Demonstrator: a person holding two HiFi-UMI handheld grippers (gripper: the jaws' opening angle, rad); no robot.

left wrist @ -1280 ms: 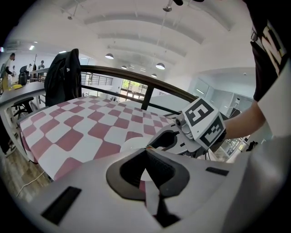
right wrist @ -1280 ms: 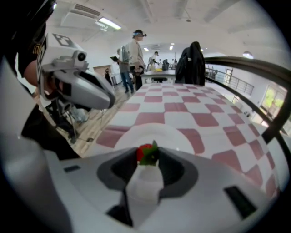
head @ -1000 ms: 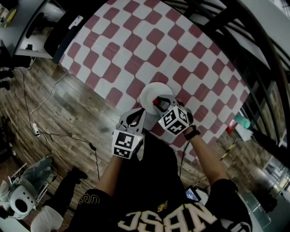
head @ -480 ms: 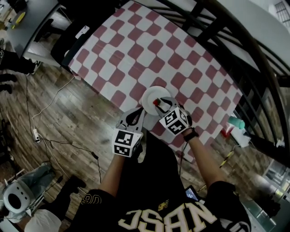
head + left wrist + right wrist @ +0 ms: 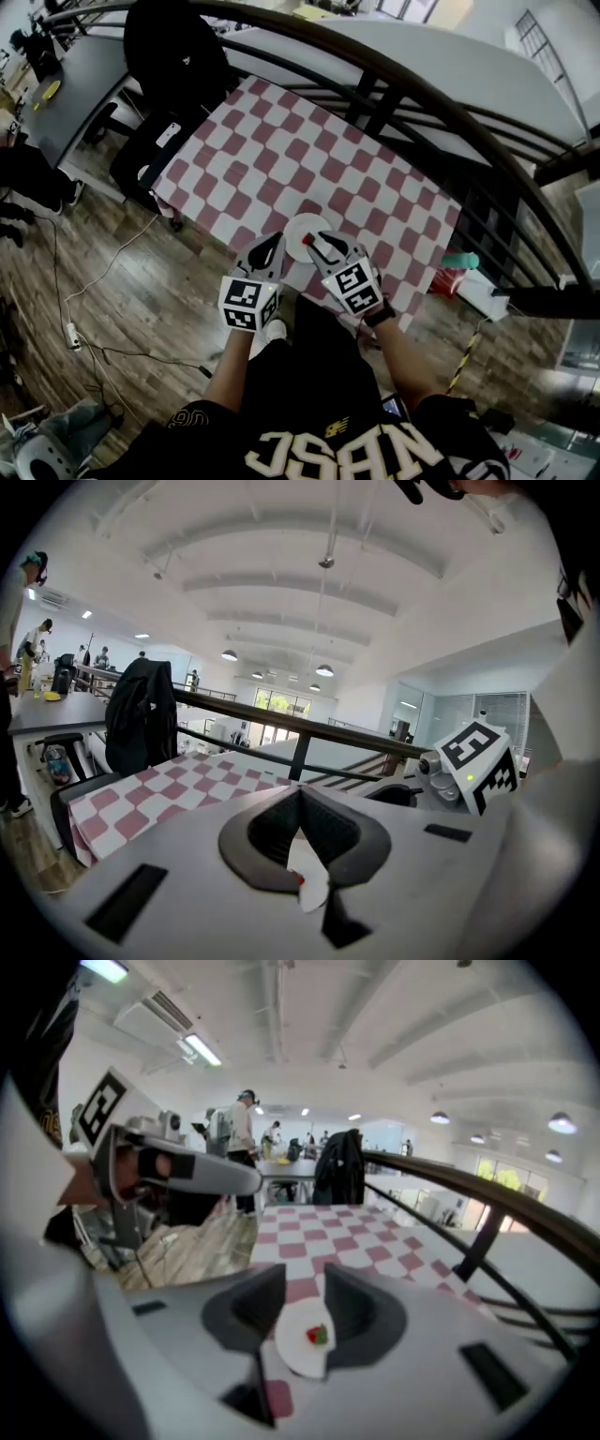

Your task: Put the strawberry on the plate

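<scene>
A small red strawberry (image 5: 317,1335) lies on the white plate (image 5: 292,1354), which sits near the front edge of the red-and-white checked table (image 5: 319,159). In the head view the plate (image 5: 298,228) shows just beyond both grippers, and the strawberry (image 5: 307,241) is a red speck on it. My right gripper (image 5: 302,1283) hangs high above the plate. Its jaws stand apart and are closing with nothing between them. My left gripper (image 5: 300,794) is shut and empty, held left of the right gripper (image 5: 317,244) at about the same height.
A black railing (image 5: 403,89) runs along the table's far side. A black chair with a jacket (image 5: 173,47) stands at the left end. Cables lie on the wooden floor (image 5: 112,262). A green and red thing (image 5: 455,267) sits by the table's right end.
Both grippers have drawn back from the plate towards the person. The head camera now looks from higher, so the table appears smaller. The strawberry stays on the plate.
</scene>
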